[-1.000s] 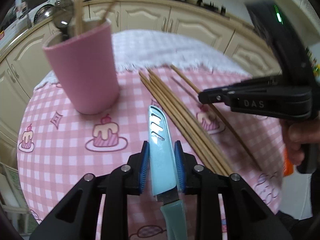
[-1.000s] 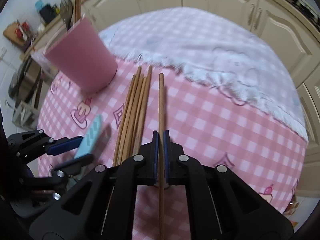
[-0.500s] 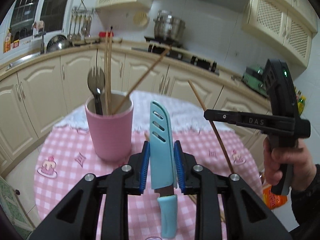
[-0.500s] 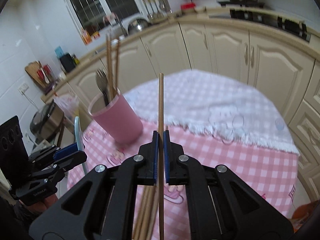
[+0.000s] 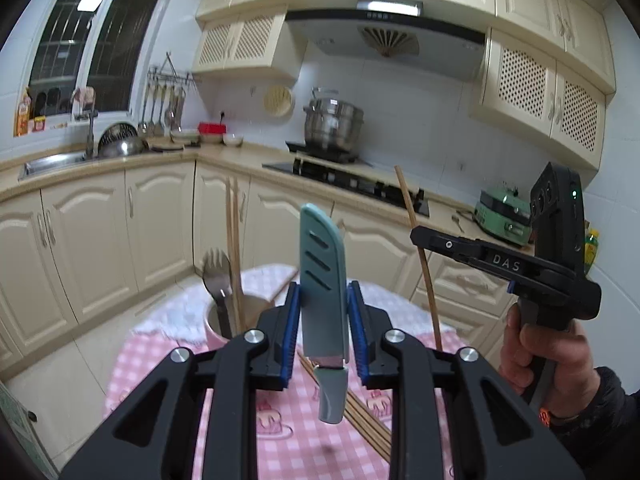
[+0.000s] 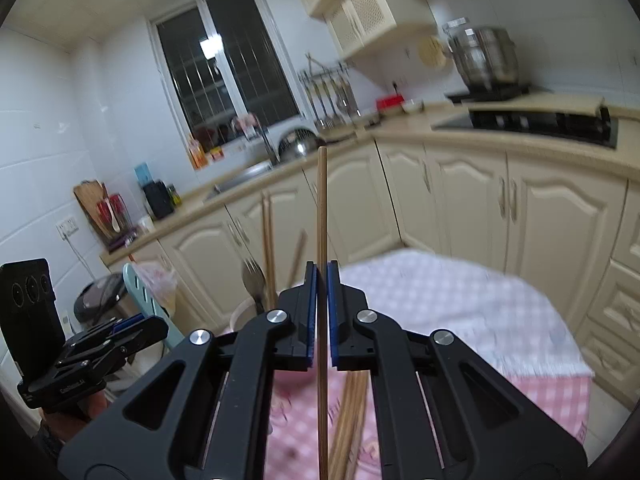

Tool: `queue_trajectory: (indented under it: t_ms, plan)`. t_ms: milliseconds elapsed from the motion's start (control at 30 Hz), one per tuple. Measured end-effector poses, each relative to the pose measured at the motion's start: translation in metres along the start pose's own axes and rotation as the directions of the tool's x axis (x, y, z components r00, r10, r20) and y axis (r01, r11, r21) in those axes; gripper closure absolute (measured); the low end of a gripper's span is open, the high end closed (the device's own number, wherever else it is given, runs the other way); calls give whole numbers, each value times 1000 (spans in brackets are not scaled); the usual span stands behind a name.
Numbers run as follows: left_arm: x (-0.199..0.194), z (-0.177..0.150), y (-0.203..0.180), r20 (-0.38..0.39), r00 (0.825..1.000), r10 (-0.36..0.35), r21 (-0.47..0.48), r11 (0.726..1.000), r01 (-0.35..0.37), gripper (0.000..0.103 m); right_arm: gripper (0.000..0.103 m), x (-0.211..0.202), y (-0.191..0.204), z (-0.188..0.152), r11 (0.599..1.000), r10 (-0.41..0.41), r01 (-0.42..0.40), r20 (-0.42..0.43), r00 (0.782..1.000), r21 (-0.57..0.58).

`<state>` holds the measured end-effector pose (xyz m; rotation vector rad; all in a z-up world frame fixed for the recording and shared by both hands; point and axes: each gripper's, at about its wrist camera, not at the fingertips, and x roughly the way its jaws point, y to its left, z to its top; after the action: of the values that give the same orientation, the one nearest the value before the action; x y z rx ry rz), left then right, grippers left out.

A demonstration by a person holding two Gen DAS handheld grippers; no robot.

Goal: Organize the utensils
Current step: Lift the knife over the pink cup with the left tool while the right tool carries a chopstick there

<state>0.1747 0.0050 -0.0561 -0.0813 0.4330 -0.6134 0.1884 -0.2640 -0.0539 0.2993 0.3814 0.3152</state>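
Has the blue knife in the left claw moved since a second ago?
Yes. The knife, clamped in the left claw, has gone up: it lay on the checked tablecloth and now stands above it.

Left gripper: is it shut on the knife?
Yes. The left gripper has both blue pads against the sheathed knife, holding it off the table.

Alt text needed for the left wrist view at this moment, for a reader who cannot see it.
The left gripper holds a sheathed light-blue knife upright above a pink checked table. To the right, the right gripper clamps a single wooden chopstick. Behind stands a pink cup holding a spork and chopsticks.
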Motion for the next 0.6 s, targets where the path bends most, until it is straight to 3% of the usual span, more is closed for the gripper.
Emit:
queue_trajectory:
  t_ms: [333, 600]
  plan:
    - [-24, 61, 19, 125, 990, 62, 41, 997, -67, 80, 97, 44, 48, 50, 993, 104, -95, 150, 983, -64]
    - [-16, 85, 43, 146, 985, 91, 38, 994, -98, 80, 97, 84, 66, 67, 991, 115, -98, 200, 973, -90]
